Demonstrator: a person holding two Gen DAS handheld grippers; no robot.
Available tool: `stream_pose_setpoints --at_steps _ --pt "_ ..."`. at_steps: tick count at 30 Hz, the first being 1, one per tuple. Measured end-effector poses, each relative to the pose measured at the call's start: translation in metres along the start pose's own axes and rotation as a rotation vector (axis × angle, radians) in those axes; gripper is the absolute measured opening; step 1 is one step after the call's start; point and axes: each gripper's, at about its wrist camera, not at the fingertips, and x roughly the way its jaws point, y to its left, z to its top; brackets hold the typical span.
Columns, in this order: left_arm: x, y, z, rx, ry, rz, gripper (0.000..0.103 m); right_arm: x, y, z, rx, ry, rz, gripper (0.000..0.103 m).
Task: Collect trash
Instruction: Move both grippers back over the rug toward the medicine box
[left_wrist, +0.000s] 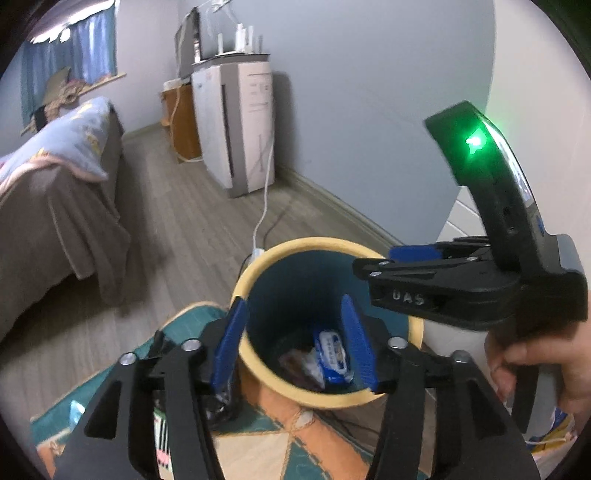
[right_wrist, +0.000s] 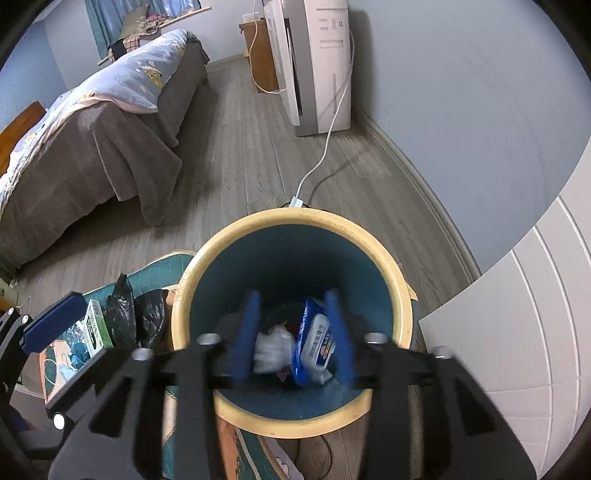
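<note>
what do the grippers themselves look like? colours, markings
Both are black plastic linkage frames with silver screw heads and ribbed blue finger pads. The right gripper, seen from the left wrist camera, bears embossed "UAS" lettering and a curved black housing with a lit green LED. The bare hand has no visible sleeve.

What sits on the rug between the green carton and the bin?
Two crumpled black plastic bags sit between the green carton and the bin, seen in the right wrist view.

right claw open over bin; blue wrapper inside.
</note>
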Motion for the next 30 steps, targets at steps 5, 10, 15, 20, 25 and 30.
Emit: stream_pose_setpoints --at_steps 5,10,15,20,25,30 --pt "-0.020 0.023 -0.009 -0.045 -0.010 0.044 0.082 -0.006 0.010 0.001 -0.020 -0.026 0.028 0.090" --pt "-0.054 0.058 -0.027 -0.089 -0.016 0.121 0.090 -0.012 0.033 0.003 -0.061 -0.044 0.069 0.097" --pt "-0.090 0.102 -0.053 -0.128 -0.003 0.231 0.092 -0.016 0.066 0.001 -0.138 -0.057 0.111 0.097" --pt "-0.114 0.143 -0.085 -0.197 0.022 0.318 0.094 -0.014 0.107 -0.011 -0.255 -0.062 0.129 0.097" --pt "-0.115 0.180 -0.119 -0.273 0.069 0.381 0.094 0.002 0.137 -0.027 -0.340 -0.016 0.140 0.097" --pt "-0.105 0.202 -0.135 -0.309 0.097 0.397 0.094 0.026 0.152 -0.037 -0.360 0.044 0.111 0.097"
